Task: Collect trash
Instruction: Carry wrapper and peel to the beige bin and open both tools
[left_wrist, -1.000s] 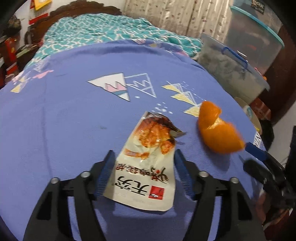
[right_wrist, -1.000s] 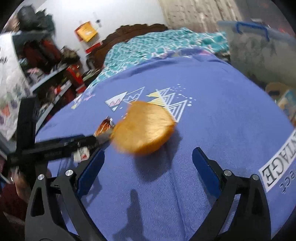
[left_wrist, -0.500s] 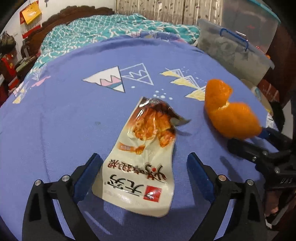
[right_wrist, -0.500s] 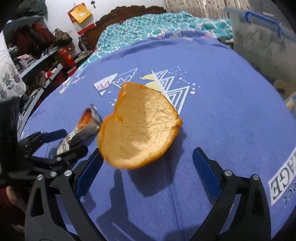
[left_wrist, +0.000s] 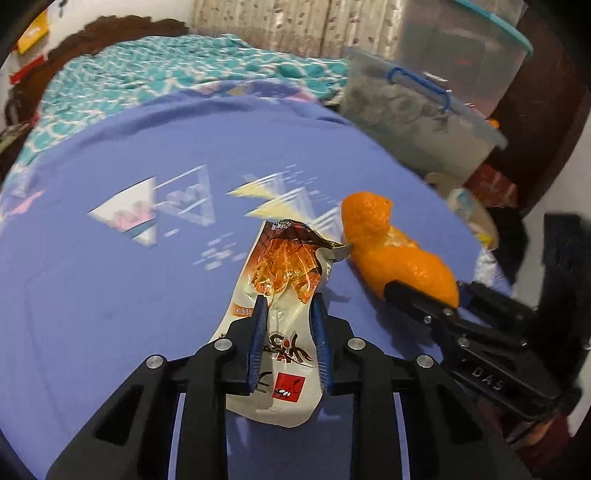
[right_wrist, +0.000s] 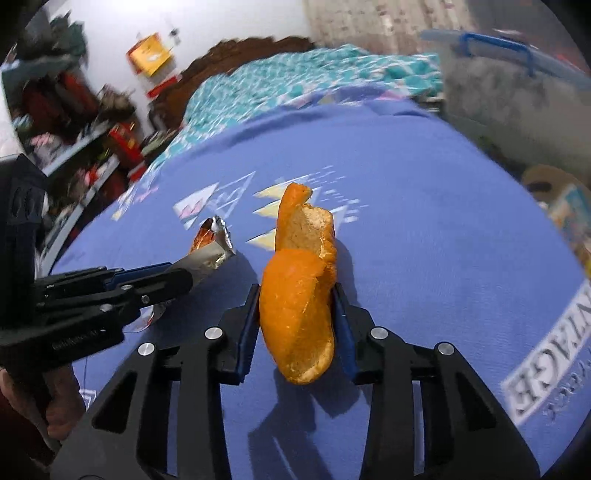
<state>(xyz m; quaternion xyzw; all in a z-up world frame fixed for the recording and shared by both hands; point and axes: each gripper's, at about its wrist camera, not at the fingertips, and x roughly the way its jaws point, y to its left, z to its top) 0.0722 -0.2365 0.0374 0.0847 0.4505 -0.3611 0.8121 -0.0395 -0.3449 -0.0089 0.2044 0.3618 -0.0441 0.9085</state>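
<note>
Lengthwise, the snack wrapper (left_wrist: 282, 321) runs away from the left gripper (left_wrist: 287, 301), its torn, dark end with the clear orange window pointing toward the far side of the purple cloth (left_wrist: 110, 288) and its white printed end hanging back toward the camera. The left jaws are pressed narrow against the wrapper's two long edges, pinching it about mid-length; the printing between the blue pads (left_wrist: 258, 332) is partly covered and hard to read. From the right wrist view the same wrapper (right_wrist: 210, 251) shows only edge-on, as a crumpled foil tip sticking out past the left gripper (right_wrist: 173, 275), the rest hidden behind that tool.

Just beside it, the orange peel (right_wrist: 299, 306) sits clamped in the right gripper (right_wrist: 297, 295), jaws drawn in narrow on its flanks. Its long axis also points away from the camera, the curled upper end rising over the cloth (right_wrist: 424, 229) and showing pale pith, the lower rim hanging down between the fingers. In the left view the peel (left_wrist: 399, 254) lies to the right of the wrapper, nearly touching its torn corner, with its near end covered by the right gripper (left_wrist: 424, 299). Whether either piece touches the cloth cannot be told. Background bedding (left_wrist: 166, 81) and storage bin (left_wrist: 417, 122) are smeared by blur
</note>
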